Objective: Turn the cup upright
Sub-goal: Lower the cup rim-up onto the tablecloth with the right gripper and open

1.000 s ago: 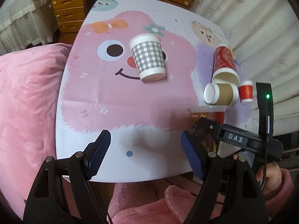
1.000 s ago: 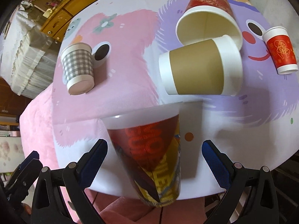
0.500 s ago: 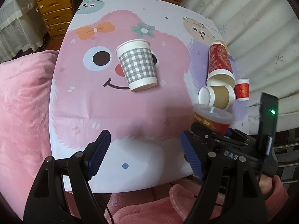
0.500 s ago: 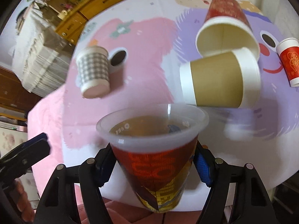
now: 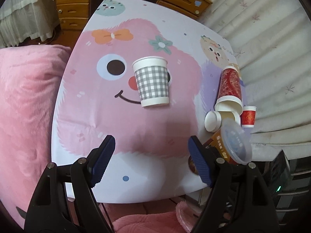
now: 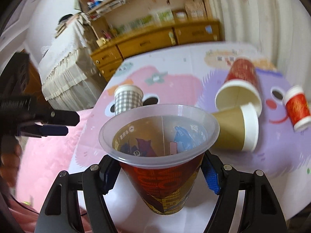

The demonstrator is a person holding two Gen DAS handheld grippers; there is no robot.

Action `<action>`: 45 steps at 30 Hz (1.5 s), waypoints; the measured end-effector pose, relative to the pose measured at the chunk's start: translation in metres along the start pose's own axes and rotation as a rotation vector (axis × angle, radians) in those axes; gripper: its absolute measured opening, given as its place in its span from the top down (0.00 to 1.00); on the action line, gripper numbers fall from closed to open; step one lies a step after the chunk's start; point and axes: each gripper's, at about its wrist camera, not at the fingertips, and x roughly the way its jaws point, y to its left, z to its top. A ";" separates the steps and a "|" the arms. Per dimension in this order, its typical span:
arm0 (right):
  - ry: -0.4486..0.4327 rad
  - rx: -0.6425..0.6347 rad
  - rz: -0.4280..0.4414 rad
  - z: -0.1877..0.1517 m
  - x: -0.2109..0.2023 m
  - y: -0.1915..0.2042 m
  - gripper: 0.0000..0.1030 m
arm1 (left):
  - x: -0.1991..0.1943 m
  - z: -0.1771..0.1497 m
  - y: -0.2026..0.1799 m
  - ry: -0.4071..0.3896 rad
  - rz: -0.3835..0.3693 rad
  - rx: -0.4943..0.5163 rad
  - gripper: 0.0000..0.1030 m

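Observation:
My right gripper [image 6: 159, 171] is shut on a clear plastic cup with a red and yellow printed sleeve [image 6: 165, 182]. It holds the cup above the table's near edge, tilted with the mouth toward the camera. The same cup shows at the right of the left wrist view [image 5: 231, 147]. My left gripper [image 5: 150, 160] is open and empty over the near part of the table. A grey checked paper cup [image 5: 152, 83] stands mouth down ahead of it; it also shows in the right wrist view [image 6: 127, 100].
A tall red cup [image 6: 240, 85] and a brown cup [image 6: 236, 131] lie on their sides at the right. A small red cup [image 6: 297, 107] lies beyond them. A pink blanket [image 5: 25, 101] is left of the cartoon tablecloth [image 5: 97, 120]. Wooden drawers [image 5: 75, 5] stand behind.
My right gripper closed on the plastic cup, lifted it and turned it from lying sideways toward mouth up. My left gripper stayed open and drifted slightly.

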 end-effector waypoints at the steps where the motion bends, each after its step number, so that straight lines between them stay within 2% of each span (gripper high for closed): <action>1: -0.048 -0.039 -0.021 -0.005 -0.002 0.004 0.28 | 0.001 -0.001 0.001 0.007 0.001 -0.001 0.27; 4: -0.116 -0.133 -0.082 -0.019 -0.007 0.014 0.28 | 0.003 -0.003 0.000 0.014 0.005 0.008 0.27; 7: -0.163 -0.150 -0.112 -0.029 -0.010 0.020 0.28 | 0.001 -0.005 -0.002 0.011 0.019 0.032 0.27; 11: -0.179 -0.168 -0.154 -0.034 -0.003 0.026 0.28 | -0.002 -0.008 -0.001 0.008 0.031 0.049 0.27; 20: -0.123 -0.124 -0.158 -0.039 0.002 0.013 0.27 | -0.001 -0.015 0.001 0.018 0.013 0.040 0.27; 24: -0.067 -0.119 -0.153 -0.043 0.001 0.009 0.25 | 0.002 -0.022 -0.006 0.035 -0.001 0.053 0.27; 28: -0.008 -0.126 -0.138 -0.049 -0.003 0.006 0.12 | 0.002 -0.031 -0.016 0.039 -0.005 0.072 0.27; 32: 0.064 -0.185 -0.099 -0.054 -0.005 0.009 0.11 | -0.001 -0.043 -0.023 0.030 -0.002 0.058 0.27; 35: 0.092 -0.223 -0.067 -0.055 -0.010 0.012 0.11 | -0.010 -0.052 -0.025 -0.005 0.009 0.018 0.27; 39: 0.176 -0.243 -0.015 -0.050 -0.021 0.010 0.10 | -0.023 -0.063 -0.030 -0.047 0.030 -0.028 0.27; 45: 0.309 -0.227 0.009 -0.049 -0.040 -0.012 0.10 | -0.040 -0.088 -0.039 -0.076 0.060 -0.065 0.27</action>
